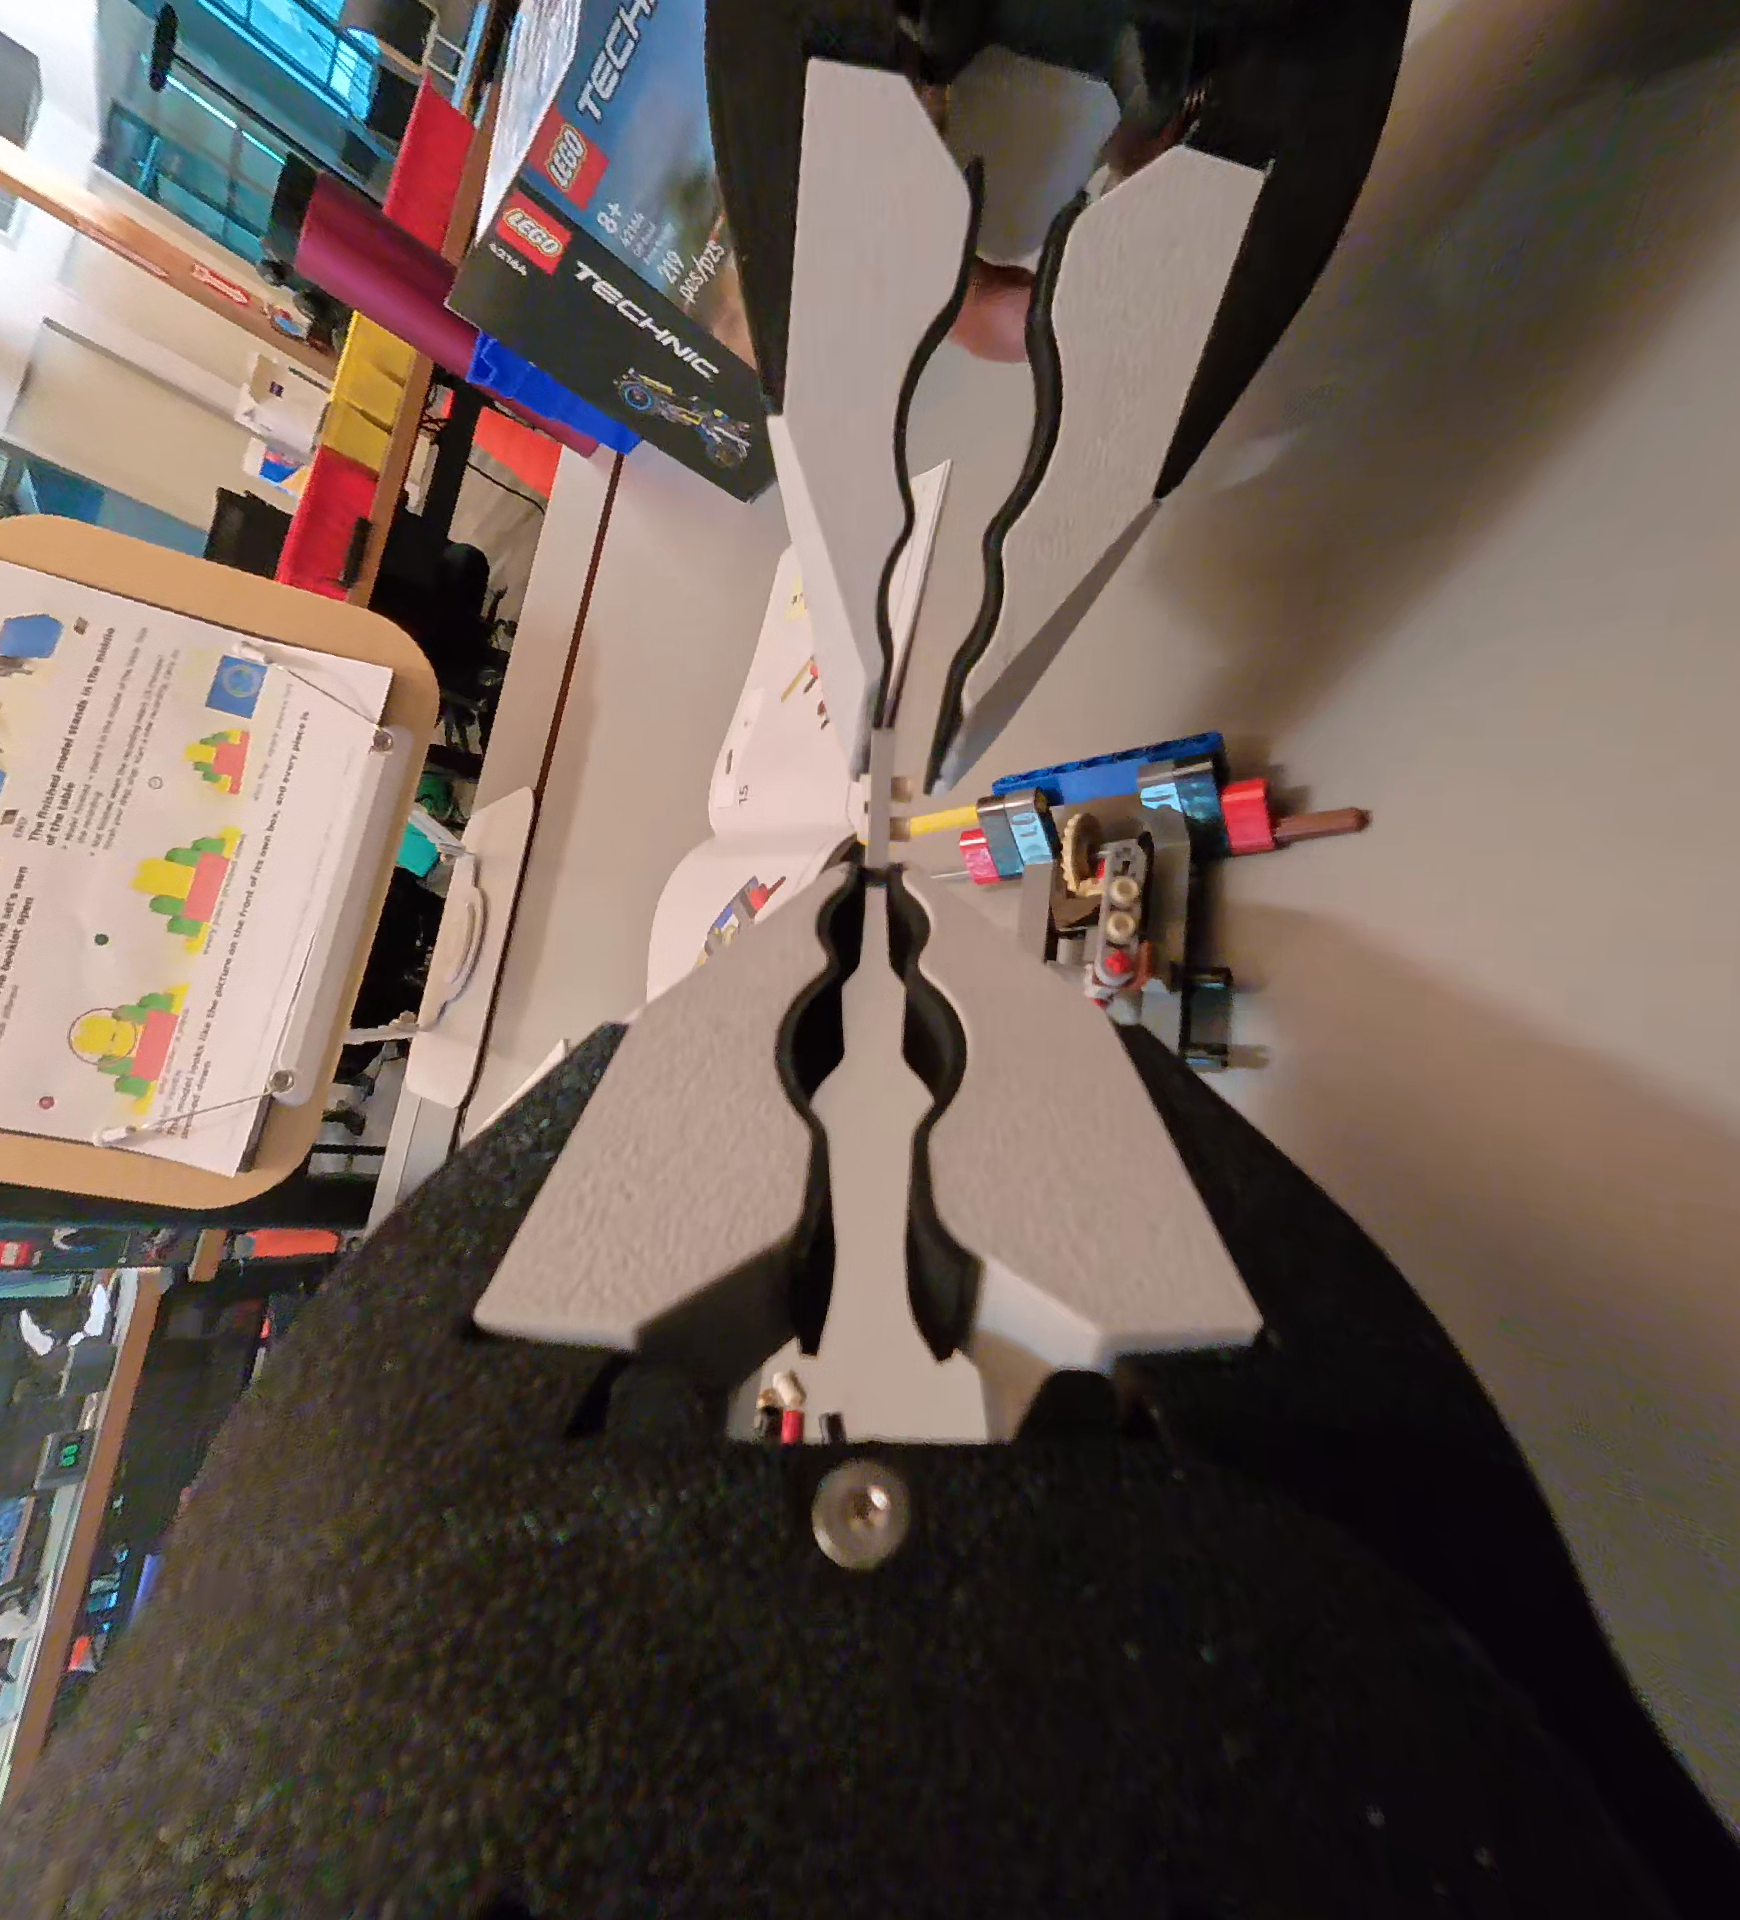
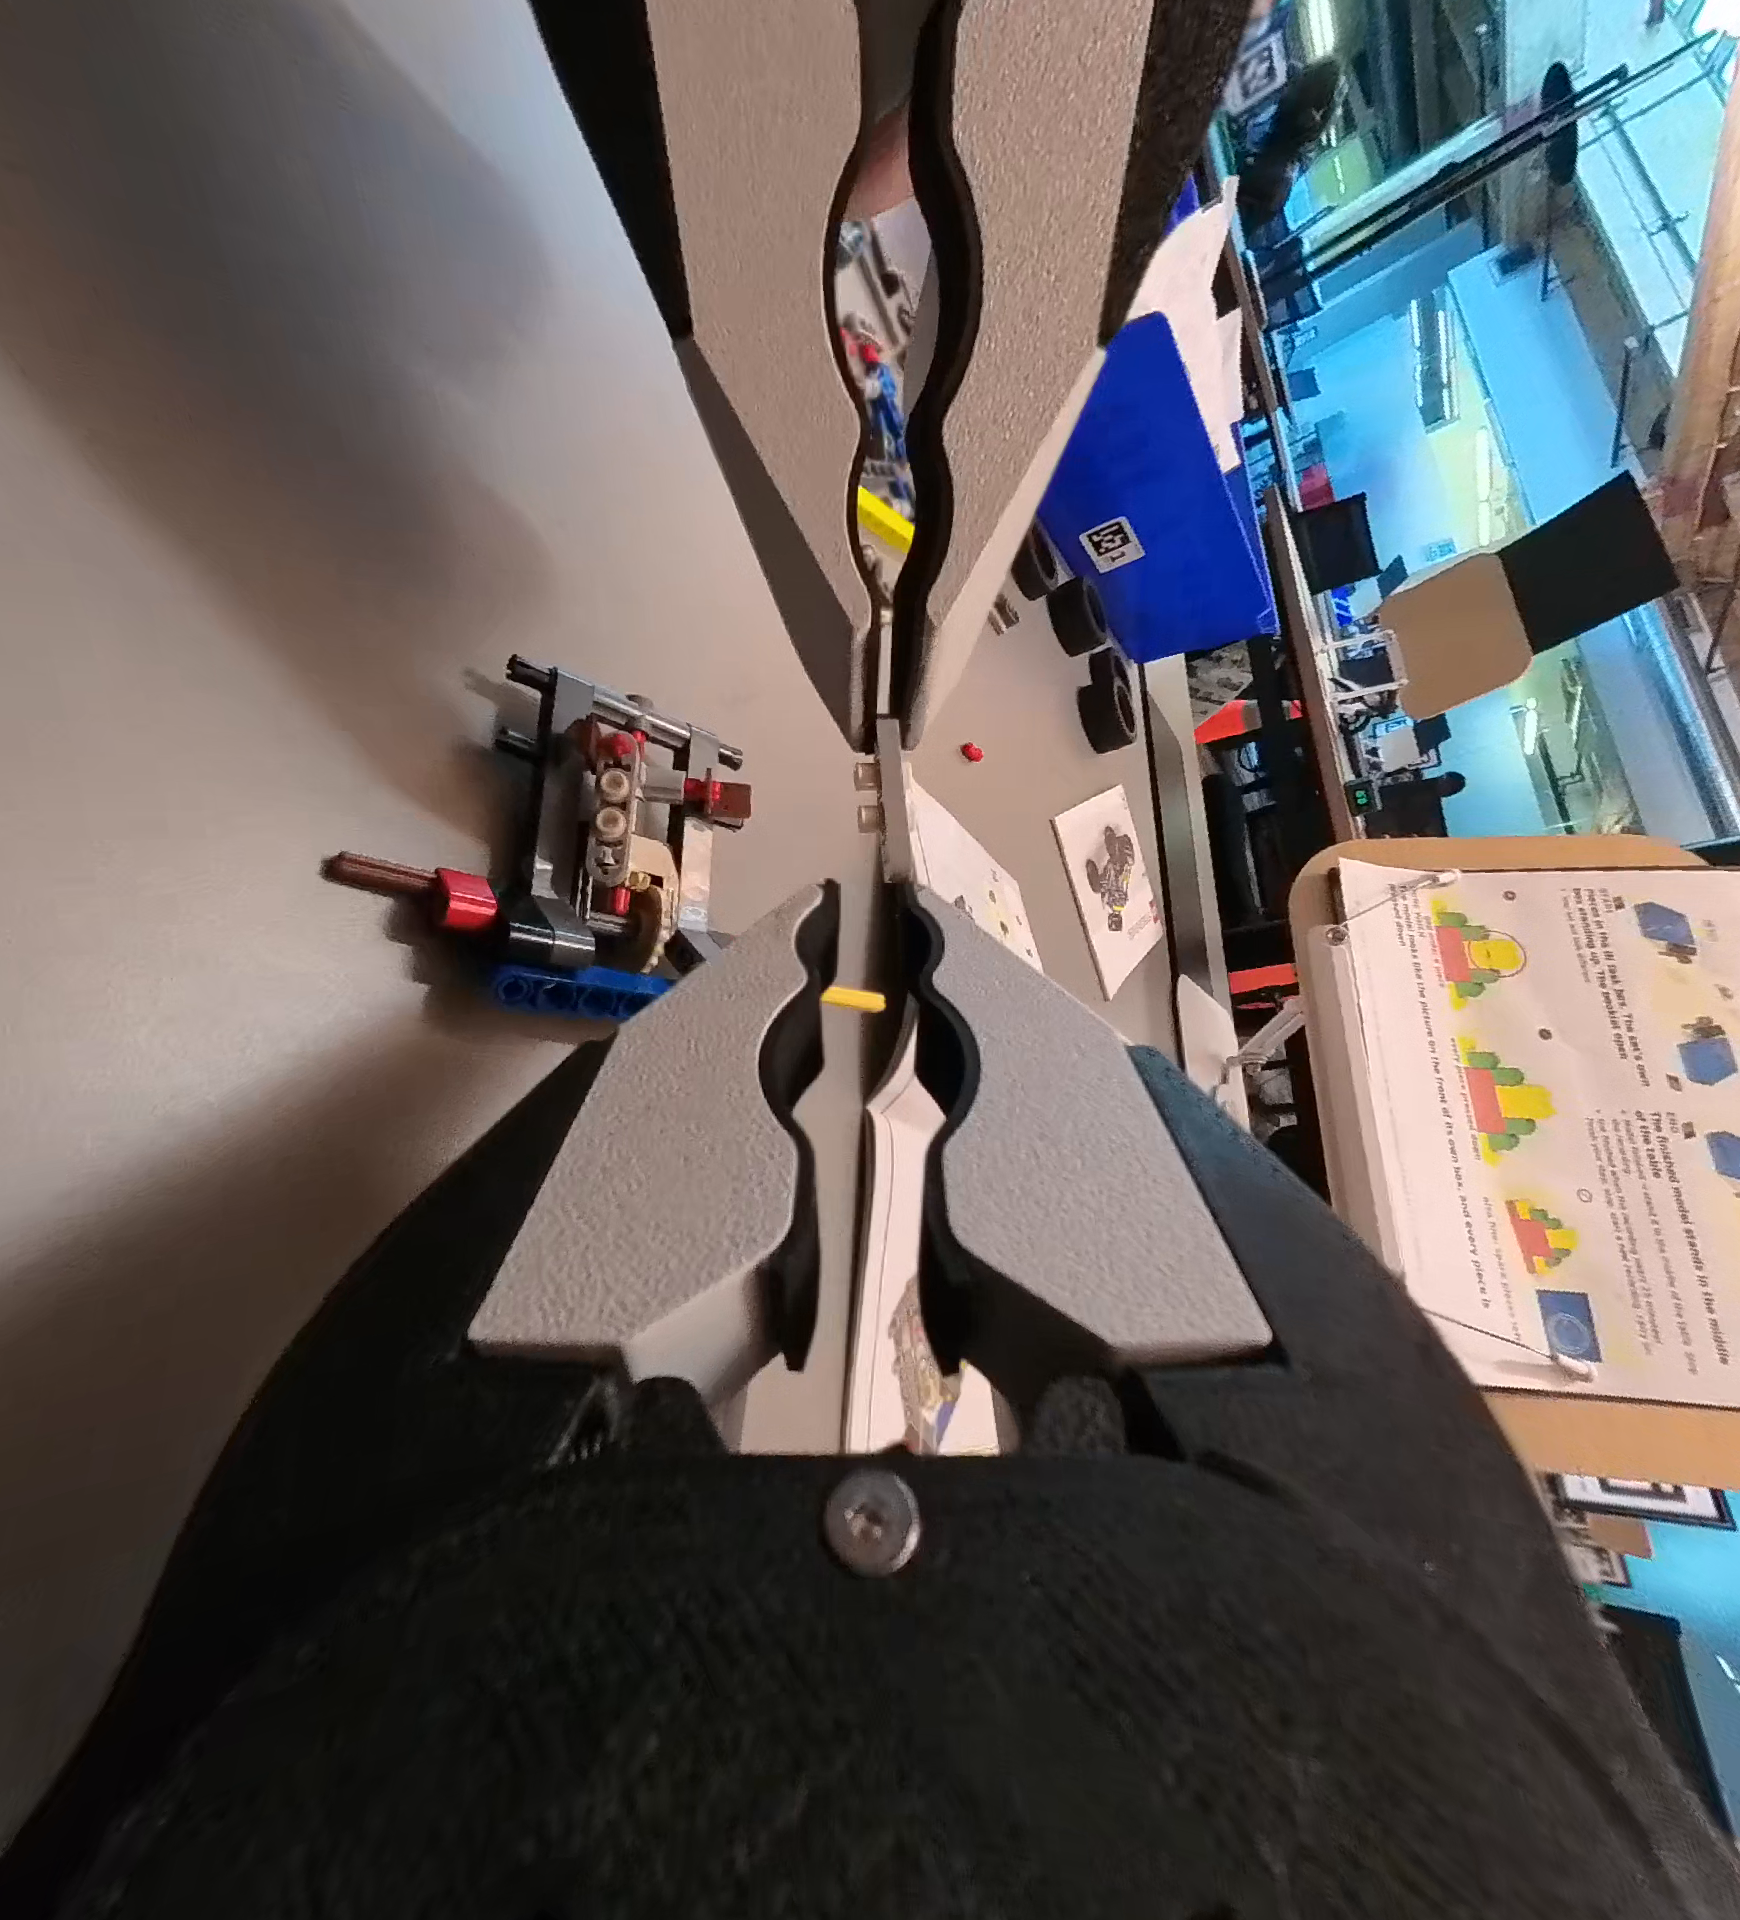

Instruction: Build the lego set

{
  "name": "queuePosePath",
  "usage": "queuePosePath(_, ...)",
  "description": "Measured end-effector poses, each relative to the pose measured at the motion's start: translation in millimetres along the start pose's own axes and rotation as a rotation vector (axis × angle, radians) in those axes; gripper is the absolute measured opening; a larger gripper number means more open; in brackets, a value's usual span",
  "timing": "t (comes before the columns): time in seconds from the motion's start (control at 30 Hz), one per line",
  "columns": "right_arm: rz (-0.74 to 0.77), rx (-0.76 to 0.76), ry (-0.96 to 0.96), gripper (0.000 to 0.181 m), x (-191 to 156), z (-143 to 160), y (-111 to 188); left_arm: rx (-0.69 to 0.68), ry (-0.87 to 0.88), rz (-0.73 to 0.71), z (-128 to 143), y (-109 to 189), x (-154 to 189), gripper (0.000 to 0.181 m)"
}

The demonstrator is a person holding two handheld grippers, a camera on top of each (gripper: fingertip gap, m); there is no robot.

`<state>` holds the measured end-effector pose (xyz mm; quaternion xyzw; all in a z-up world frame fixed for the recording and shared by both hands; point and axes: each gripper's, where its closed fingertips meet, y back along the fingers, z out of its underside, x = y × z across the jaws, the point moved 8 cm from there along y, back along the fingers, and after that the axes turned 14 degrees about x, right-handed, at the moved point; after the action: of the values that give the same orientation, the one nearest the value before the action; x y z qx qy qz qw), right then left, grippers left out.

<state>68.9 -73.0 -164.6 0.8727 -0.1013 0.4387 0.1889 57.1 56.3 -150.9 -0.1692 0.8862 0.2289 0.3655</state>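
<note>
Both claws, left [image 1: 881, 883] and right [image 2: 881, 727], pinch one grey beam [image 1: 879, 800] tight; uneven pull could pop its tan pins [image 1: 899, 805] off.

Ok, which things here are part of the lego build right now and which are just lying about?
In use: grey beam, gripped by left hand-held gripper and right hand-held gripper; part-built model; open booklet; black tyres.
Lying about: set box; clipboard sheet; blue bin.
</note>
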Motion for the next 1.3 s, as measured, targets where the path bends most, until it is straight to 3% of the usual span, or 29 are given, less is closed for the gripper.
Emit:
queuePosePath(0.4,0.006,0.123,-0.127,0.015,2,2,1,-0.007,0.006,0.011,1,-3,3,0.001)
queuePosePath(0.63,0.007,0.085,-0.071,0.002,0,5,-4,-0.050,0.014,0.002,3,-6,3,0.001)
queuePosePath(0.87,0.008,0.049,-0.003,0.002,-6,7,-13,-0.133,0.003,0.014,6,-7,5,0.001)
queuePosePath(1.3,0.011,0.065,-0.061,0.001,-9,12,-15,-0.125,0.035,0.032,11,-7,7,0.003)
